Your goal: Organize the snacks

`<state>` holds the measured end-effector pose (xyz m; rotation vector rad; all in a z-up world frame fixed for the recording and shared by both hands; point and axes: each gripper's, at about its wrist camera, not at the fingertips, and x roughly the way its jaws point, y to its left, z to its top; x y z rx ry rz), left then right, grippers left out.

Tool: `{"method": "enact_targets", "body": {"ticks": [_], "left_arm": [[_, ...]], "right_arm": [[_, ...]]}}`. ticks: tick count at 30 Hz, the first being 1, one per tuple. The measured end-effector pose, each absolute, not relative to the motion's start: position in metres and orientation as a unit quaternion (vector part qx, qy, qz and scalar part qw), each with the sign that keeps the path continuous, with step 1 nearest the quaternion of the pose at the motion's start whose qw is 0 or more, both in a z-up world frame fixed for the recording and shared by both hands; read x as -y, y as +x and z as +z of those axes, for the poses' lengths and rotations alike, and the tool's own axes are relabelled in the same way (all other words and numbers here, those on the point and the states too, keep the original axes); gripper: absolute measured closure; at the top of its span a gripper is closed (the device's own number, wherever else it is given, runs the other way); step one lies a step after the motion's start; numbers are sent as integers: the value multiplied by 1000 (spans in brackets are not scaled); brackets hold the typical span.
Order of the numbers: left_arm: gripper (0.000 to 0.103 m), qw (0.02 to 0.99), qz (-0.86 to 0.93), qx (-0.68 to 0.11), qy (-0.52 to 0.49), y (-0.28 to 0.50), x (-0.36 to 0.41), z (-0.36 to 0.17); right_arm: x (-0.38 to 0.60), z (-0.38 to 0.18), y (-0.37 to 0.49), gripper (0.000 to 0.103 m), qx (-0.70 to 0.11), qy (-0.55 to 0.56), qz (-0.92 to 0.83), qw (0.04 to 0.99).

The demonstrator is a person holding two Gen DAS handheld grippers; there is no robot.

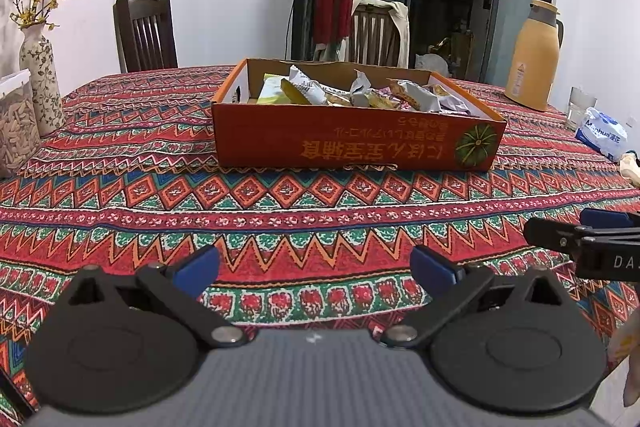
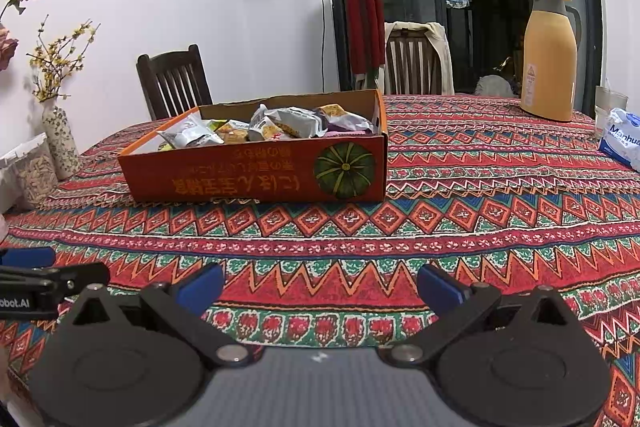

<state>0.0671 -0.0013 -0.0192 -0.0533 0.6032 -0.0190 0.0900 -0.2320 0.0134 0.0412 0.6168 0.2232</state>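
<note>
An orange cardboard box [image 1: 352,143] with a pumpkin picture stands in the middle of the table, also in the right wrist view [image 2: 256,179]. Several wrapped snack packets [image 1: 360,93] lie inside it [image 2: 280,125]. My left gripper [image 1: 314,267] is open and empty, held low over the patterned tablecloth well in front of the box. My right gripper [image 2: 320,287] is open and empty, also in front of the box. Each gripper's side shows at the edge of the other's view.
A yellow thermos jug [image 1: 534,55] and a blue-white tissue pack [image 1: 602,133] stand at the right. A flower vase [image 1: 40,79] and a jar of seeds [image 1: 16,131] stand at the left. Two wooden chairs [image 1: 146,33] stand behind the table.
</note>
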Motion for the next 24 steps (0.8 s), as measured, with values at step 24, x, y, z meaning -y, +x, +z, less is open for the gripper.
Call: {"method": "enact_targets", "body": {"ticks": [24], "left_arm": [[0,953,-14,-300,-32,67,-1,-21]], "right_arm": [[232,13,90,0,-303,20,109,946]]}}
